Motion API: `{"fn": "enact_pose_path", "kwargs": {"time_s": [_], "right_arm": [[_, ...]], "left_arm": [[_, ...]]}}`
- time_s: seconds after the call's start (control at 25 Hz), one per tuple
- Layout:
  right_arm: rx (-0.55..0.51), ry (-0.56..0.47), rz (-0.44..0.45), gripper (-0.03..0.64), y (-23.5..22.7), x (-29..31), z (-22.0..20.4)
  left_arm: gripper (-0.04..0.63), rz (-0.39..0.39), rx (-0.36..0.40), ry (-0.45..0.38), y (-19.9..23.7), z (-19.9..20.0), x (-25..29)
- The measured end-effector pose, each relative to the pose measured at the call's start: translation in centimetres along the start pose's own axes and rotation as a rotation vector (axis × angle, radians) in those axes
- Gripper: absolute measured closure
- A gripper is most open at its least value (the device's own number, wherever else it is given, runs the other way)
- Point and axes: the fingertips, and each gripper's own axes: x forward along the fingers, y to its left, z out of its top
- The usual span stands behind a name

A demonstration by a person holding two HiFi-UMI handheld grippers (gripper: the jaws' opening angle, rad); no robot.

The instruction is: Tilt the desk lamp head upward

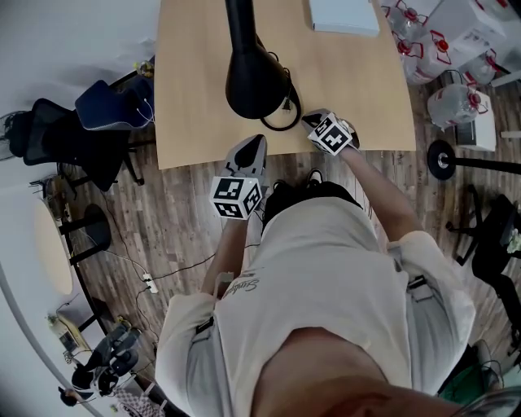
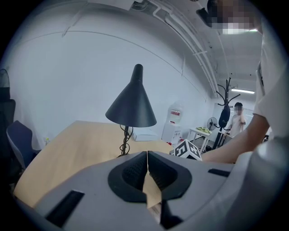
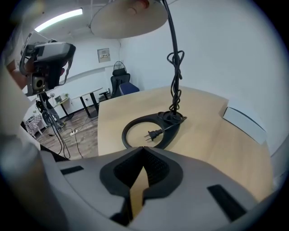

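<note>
A black desk lamp stands on the wooden desk [image 1: 195, 98]; its cone head [image 1: 252, 81] points down over the ring base [image 1: 284, 119]. Both grippers hover at the desk's near edge, apart from the lamp. My left gripper [image 1: 258, 140] is shut and holds nothing; in its own view the jaws [image 2: 147, 155] meet below the cone head [image 2: 131, 107]. My right gripper [image 1: 309, 120] is shut and holds nothing too; its view [image 3: 143, 155] looks up under the lamp head [image 3: 128, 18], past the cord-wrapped stem [image 3: 174, 67], ring base [image 3: 149, 131] and loose plug [image 3: 151, 134].
A white box [image 1: 346, 16] lies at the desk's far edge. Water jugs [image 1: 456, 102] stand right of the desk, office chairs [image 1: 81, 130] left of it. A weighted stand [image 1: 444, 159] is at the right. A person [image 2: 237, 122] stands far off by a coat rack [image 2: 224, 108].
</note>
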Motion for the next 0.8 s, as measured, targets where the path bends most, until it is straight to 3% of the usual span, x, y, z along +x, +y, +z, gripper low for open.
{"fn": "enact_pose_path", "kwargs": {"time_s": [0.24, 0.64, 0.8], "right_arm": [[0.055, 0.051, 0.050, 0.621, -0.4, 3.2, -0.8], [0.014, 0.109, 0.071, 0.621, -0.3, 4.7, -1.4], [0.075, 0.113, 0.093, 0.620, -0.3, 5.0, -1.3]], "left_arm": [[0.579, 0.011, -0.020, 0.004, 1.0, -0.1, 0.8], [0.578, 0.009, -0.035, 0.003, 2.4, 0.5, 2.1], [0.578, 0.009, -0.020, -0.021, 2.7, 1.5, 2.6]]}}
